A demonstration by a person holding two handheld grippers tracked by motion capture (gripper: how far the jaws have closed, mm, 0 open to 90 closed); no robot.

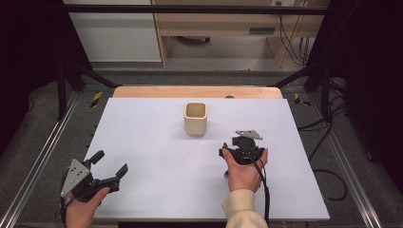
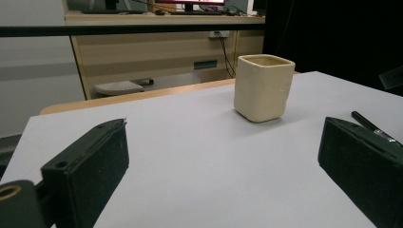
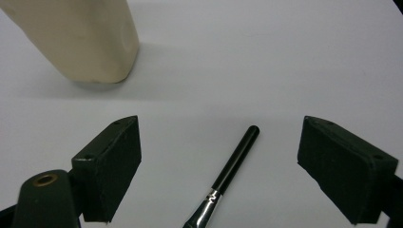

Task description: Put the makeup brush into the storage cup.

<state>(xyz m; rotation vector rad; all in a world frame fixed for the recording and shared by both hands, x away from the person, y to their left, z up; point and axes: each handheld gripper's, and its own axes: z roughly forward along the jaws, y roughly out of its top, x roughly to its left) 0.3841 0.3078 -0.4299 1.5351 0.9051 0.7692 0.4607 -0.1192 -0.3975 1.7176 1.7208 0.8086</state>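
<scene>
My right tongs [image 3: 221, 166] hang w/ jaws spread wide, pointing down at a black brush [image 3: 231, 167] lying flat btwn them, not touching either jaw. Its metal collar sits toward my wrist, the rounded handle end points away. My left tongs [image 2: 223, 171] are also spread, holding nothing, low over the white table [image 1: 142, 137], well off to the side.

Cup [image 3: 76, 40]: ahead and left of the right jaws, near but apart; from the left tongs it's ahead, a bit right, upright.

Risks, as I judge: brush is thin and round, so closing off-centre could roll it or flick it out; pads may scrape the table before gripping; swinging left could knock the cup.

Count: 1 brush, 1 cup, 2 tongs.
</scene>
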